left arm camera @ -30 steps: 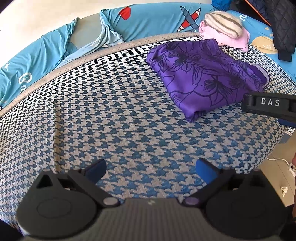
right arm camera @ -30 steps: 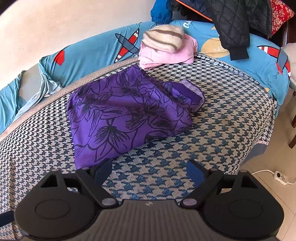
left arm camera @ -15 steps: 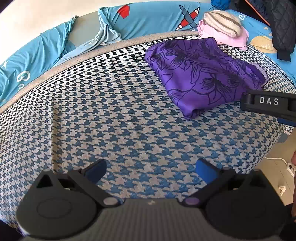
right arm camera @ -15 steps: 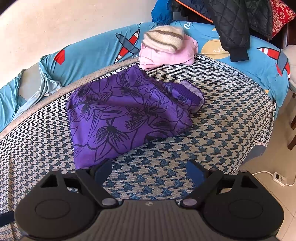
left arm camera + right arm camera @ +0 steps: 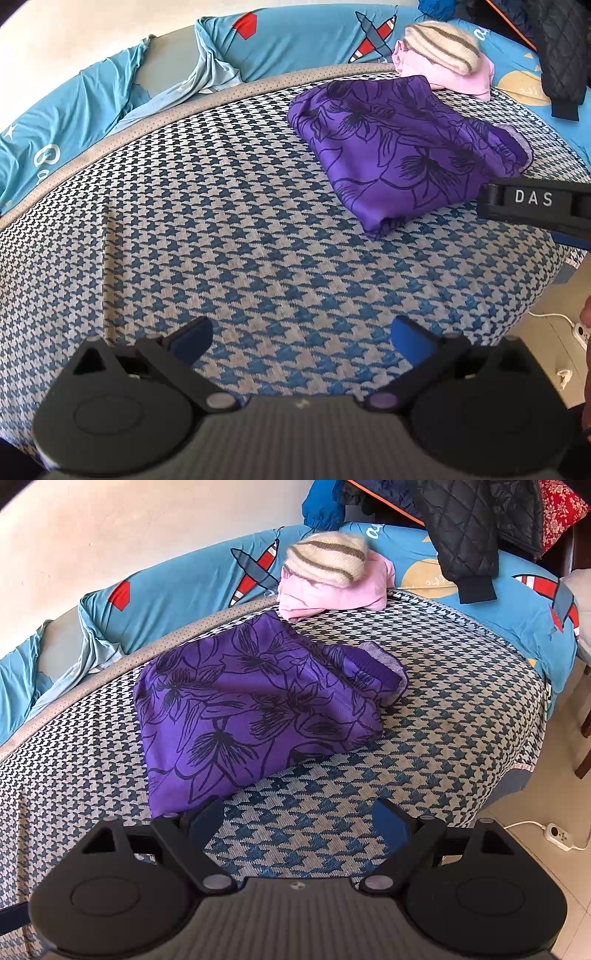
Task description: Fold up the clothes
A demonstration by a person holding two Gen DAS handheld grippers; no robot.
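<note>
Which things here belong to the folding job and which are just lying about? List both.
Job: purple floral garment, folded on the houndstooth cover; pink garment; striped knit.

Lying about: black quilted jacket, red cushion, power strip.

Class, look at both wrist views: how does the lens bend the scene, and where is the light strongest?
Left wrist view: the fisheye bows the houndstooth blanket into a dome, with corners blacked out. Right wrist view: the same curving; daylight is bright on the wall and floor, and the purple floral garment looks sharp.

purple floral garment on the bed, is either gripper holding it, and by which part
Nothing is held. The left gripper and right gripper are both open over the houndstooth cover; the purple garment lies folded, untouched.
</note>
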